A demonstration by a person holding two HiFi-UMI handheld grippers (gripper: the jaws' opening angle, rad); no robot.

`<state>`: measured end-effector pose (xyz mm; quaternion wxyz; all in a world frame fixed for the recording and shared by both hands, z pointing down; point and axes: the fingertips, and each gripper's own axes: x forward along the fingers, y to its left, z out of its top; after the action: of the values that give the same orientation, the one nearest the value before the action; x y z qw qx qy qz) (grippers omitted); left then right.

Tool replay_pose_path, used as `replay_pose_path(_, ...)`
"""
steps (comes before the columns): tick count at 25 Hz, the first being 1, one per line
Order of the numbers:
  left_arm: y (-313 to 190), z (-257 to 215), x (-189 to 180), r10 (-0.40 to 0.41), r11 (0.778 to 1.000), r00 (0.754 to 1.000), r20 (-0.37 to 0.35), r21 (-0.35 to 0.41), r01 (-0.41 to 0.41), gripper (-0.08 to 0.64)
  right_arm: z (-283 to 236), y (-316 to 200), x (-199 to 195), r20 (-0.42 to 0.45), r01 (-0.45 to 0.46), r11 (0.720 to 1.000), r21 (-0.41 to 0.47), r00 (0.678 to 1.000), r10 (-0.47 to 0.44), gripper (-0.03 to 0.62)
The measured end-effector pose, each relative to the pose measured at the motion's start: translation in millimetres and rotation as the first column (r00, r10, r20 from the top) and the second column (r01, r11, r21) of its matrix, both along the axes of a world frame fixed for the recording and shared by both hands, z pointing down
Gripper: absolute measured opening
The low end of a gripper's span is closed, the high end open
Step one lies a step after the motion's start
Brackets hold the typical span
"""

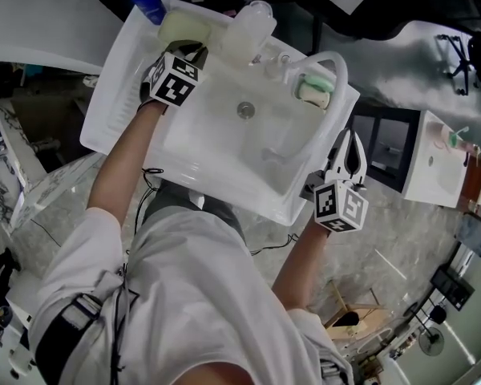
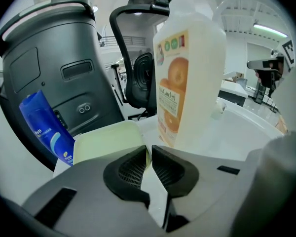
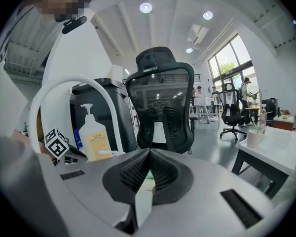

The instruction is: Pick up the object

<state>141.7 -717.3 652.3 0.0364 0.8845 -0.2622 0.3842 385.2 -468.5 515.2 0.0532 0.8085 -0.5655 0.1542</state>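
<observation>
A pale green block (image 1: 183, 29) lies on the back left corner of the white sink (image 1: 224, 195). My left gripper (image 1: 191, 50) reaches it. In the left gripper view the block (image 2: 106, 139) sits just behind the jaws, and the gripper (image 2: 149, 149) is shut with the block's near edge pinched between the pads. My right gripper (image 1: 349, 139) hovers at the sink's right rim, pointing toward the white arched faucet (image 1: 329, 62). In its own view the right gripper (image 3: 149, 153) is shut, and only a sliver of green shows behind the pads.
A blue bottle (image 1: 148, 5) and a translucent pump bottle (image 1: 248, 30) with an orange label (image 2: 170, 98) flank the block. A green and white sponge (image 1: 314, 89) lies under the faucet. A dark bin (image 2: 54, 68) and an office chair (image 3: 160, 107) stand behind.
</observation>
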Motion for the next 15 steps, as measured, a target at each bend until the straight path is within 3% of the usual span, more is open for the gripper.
replay_pose_path(15, 35.5, -107.9, -43.2, -0.048, 0.987, 0.991, -0.129, 0.146, 0.066, 0.049, -44.6, 21.4, -27.0, -0.006, 0.044, 0.993, 0.108, 0.999, -0.043, 0.006)
